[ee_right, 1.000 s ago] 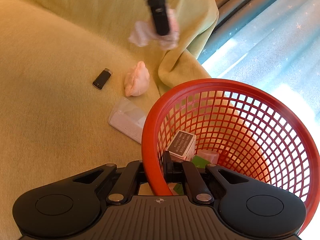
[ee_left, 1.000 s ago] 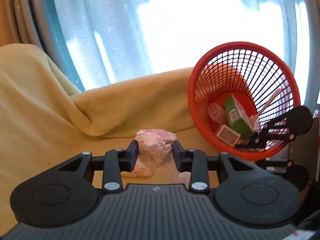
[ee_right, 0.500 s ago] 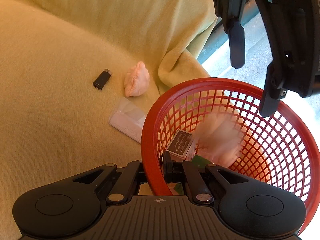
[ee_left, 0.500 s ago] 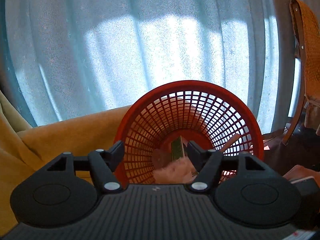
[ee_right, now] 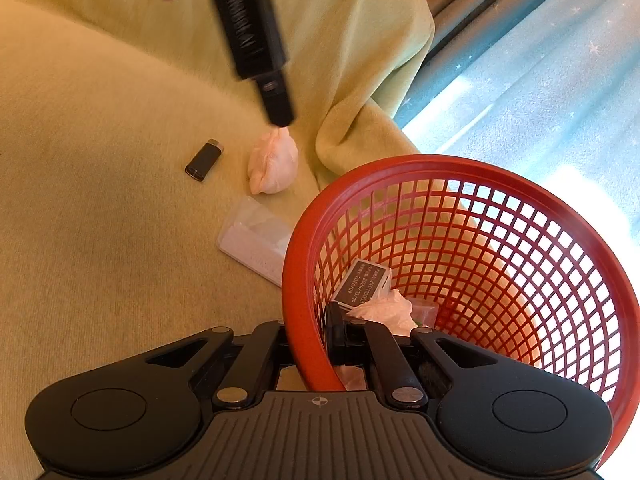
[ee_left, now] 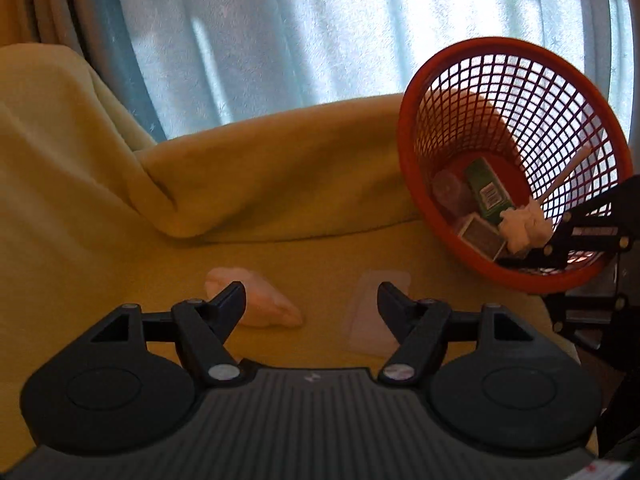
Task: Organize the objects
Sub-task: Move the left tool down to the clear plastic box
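My right gripper [ee_right: 308, 329] is shut on the near rim of the red mesh basket [ee_right: 520, 200] and holds it tilted; in the left wrist view it [ee_left: 534, 258] shows at the basket's [ee_left: 404, 152] lower edge. Inside lie a white crumpled tissue [ee_left: 524, 226], a green box [ee_left: 490, 192], a card box [ee_left: 482, 236] and a stick. My left gripper [ee_left: 311, 300] hangs low over the yellow blanket, its jaws opening with nothing gripped. A pink tissue wad [ee_left: 264, 306] lies by its left finger and a clear packet [ee_left: 376, 312] by its right. From the right wrist view the left gripper [ee_right: 280, 114] sits just above that wad [ee_right: 274, 164].
A black lighter [ee_right: 204, 155] lies on the blanket left of the wad, and the clear packet [ee_right: 256, 246] rests against the basket's outside. The blanket [ee_left: 100, 160] rises in folds behind. A pale blue curtain [ee_left: 320, 32] hangs beyond.
The left gripper carried a tissue wad over the basket, opened and dropped it in, then swung back left and down over the blanket. The right gripper and basket stayed put.
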